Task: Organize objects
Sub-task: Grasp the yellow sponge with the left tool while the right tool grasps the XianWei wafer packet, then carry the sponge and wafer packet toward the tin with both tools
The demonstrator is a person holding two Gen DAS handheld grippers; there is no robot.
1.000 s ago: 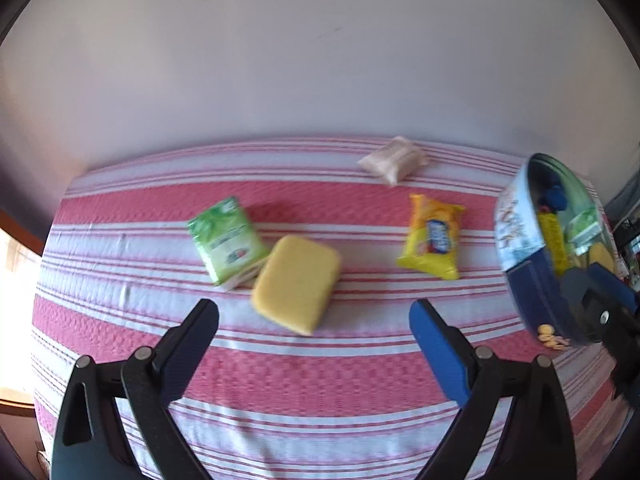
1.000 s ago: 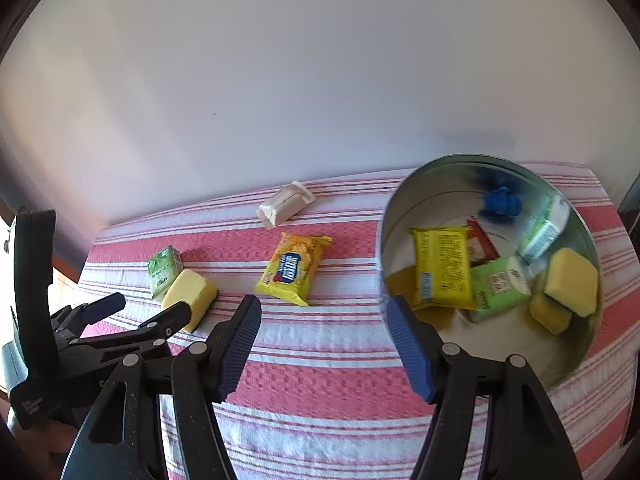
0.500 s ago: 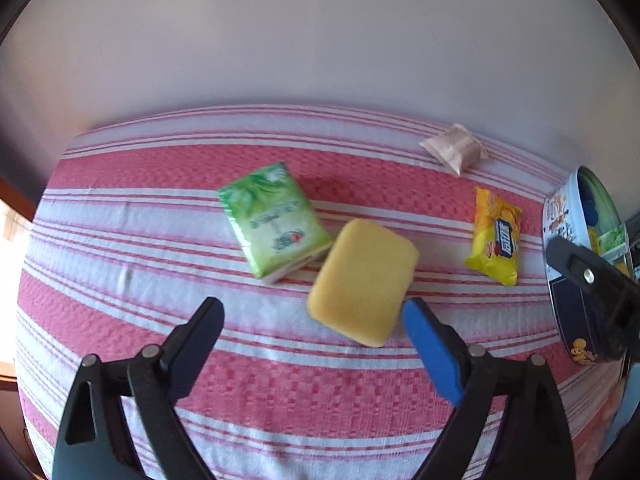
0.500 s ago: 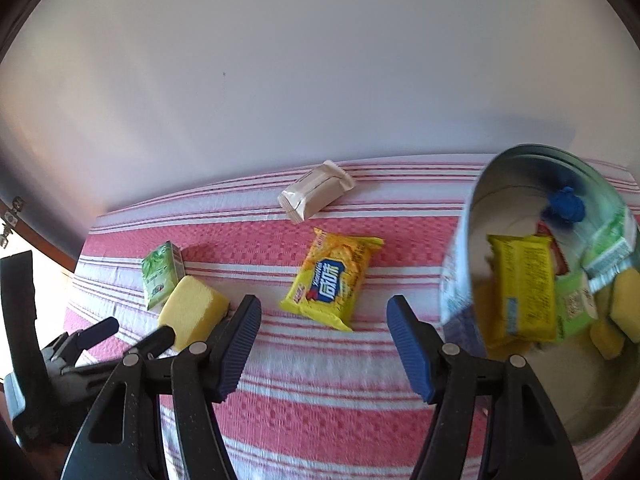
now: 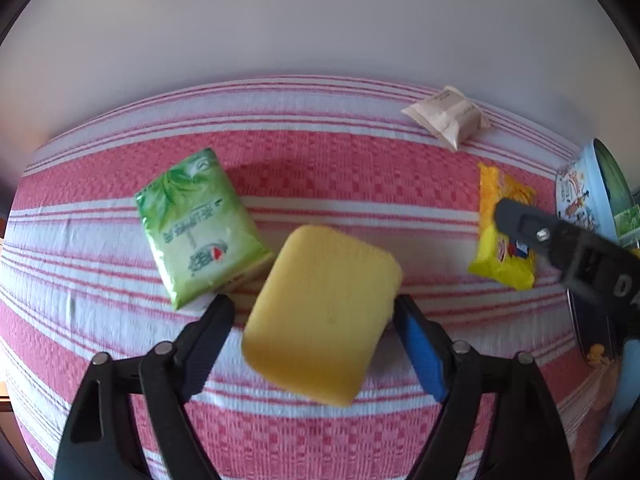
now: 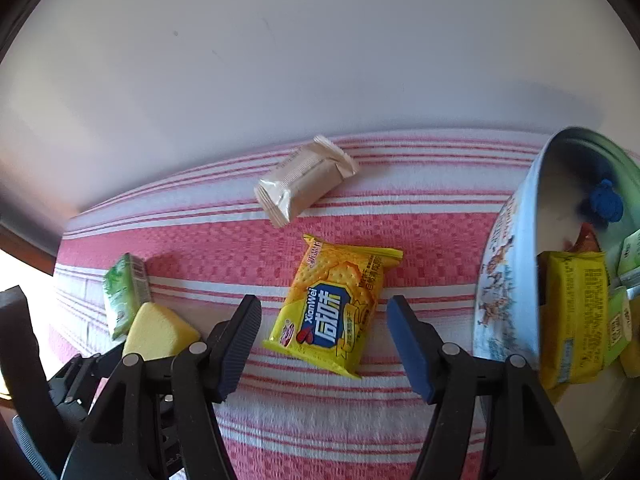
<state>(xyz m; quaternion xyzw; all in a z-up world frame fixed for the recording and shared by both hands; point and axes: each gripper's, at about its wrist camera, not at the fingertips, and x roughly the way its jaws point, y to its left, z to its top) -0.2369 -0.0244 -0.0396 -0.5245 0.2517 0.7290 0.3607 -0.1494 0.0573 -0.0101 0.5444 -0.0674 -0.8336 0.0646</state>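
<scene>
Now we see the red-and-white striped cloth counter (image 5: 320, 168) carrying a round printed metal tin (image 6: 508, 280) of packets at its right. Our left hand-held gripper (image 5: 312, 320) has just been closing, apart around the yellow rectangular sponge (image 5: 324, 316). Our right hand-held gripper (image 6: 322, 332) stands apart over the yellow cracker packet (image 6: 336, 304).

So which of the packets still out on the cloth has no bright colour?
The beige packet, farthest back near the wall. The other two are vivid: a green packet beside the sponge, and a yellow packet nearer the tin.
</scene>
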